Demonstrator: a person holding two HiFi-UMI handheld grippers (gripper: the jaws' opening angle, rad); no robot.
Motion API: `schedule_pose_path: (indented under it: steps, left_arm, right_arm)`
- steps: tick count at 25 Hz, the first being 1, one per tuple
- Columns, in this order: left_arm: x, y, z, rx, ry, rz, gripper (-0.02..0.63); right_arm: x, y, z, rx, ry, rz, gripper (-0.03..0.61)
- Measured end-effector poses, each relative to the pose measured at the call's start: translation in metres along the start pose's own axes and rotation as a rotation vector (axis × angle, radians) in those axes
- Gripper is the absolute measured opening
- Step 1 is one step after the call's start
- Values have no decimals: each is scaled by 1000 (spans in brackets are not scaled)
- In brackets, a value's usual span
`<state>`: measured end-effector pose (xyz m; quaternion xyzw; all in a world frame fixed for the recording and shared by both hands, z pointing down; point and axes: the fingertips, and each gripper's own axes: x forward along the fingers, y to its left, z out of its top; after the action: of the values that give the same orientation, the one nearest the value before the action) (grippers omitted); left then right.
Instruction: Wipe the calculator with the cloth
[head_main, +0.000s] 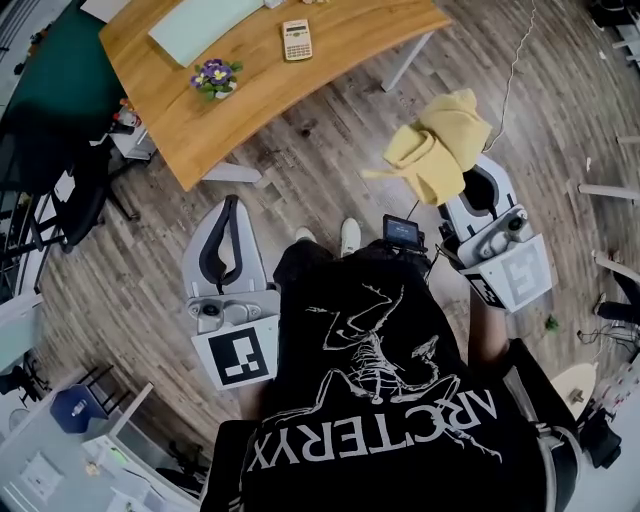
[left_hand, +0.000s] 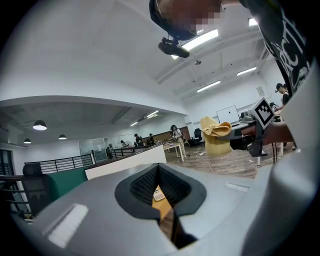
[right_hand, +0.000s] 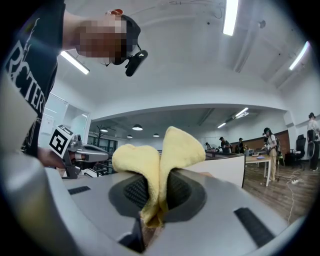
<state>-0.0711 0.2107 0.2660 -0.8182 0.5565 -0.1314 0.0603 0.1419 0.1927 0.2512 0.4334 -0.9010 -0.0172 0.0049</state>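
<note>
- Wooden table (head_main: 330, 45), curved along its near edge, sits at the top of the head view. The calculator (head_main: 297, 40) lies flat on it, face up, well apart from both grippers.
- A small pot of purple flowers (head_main: 216, 77) stands on the same top, to the left of the calculator and nearer the table's edge. A pale green mat (head_main: 200, 25) lies behind the flowers.
- The yellow cloth (head_main: 440, 145) is not on the table. It hangs in the air over the plank floor (head_main: 320, 160), between the table and the person.
- The right gripper (head_main: 470, 185) holds the cloth. In the right gripper view its jaws are closed onto a fold low down between the ribbed pads, and two soft lobes bulge up and out above them.
- The left gripper (head_main: 230, 205) is held lower and to the left, over bare floor, well apart from the cloth. Its jaws are drawn together with nothing between them. In the left gripper view only a thin slit remains, through which the tabletop and calculator show far off.
- Two light shoes (head_main: 350, 235) stand on the floor between the grippers, and a black printed T-shirt (head_main: 370, 400) fills the bottom of the head view.
- A black office chair (head_main: 75, 205) stands left of the table.
</note>
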Motion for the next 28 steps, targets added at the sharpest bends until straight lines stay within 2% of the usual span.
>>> schedule_pose_path:
  steps: [7, 11, 15, 19, 24, 26, 28]
  left_arm:
    - [34, -5, 0, -9, 4, -7, 9]
    - [68, 13, -3, -5, 5, -16, 9]
    - [115, 51, -12, -13, -5, -32, 9]
    - [172, 111, -22, -38, 4, -42, 9]
    - [214, 171, -24, -43, -14, -60, 9]
    - [226, 191, -25, -48, -11, -69, 9]
    - [241, 204, -24, -47, -16, -83, 9]
  right_arm:
    - [17, -34, -8, -5, 15, -6, 57]
    - [50, -53, -19, 14, 25, -11, 57]
    - [110, -68, -23, 3, 35, -12, 57]
    - [191, -85, -21, -5, 43, -22, 57]
    - [272, -92, 6, -42, 33, -29, 57]
    - [295, -94, 17, -58, 29, -37, 57]
    - [300, -106, 3, -70, 61, -72, 57]
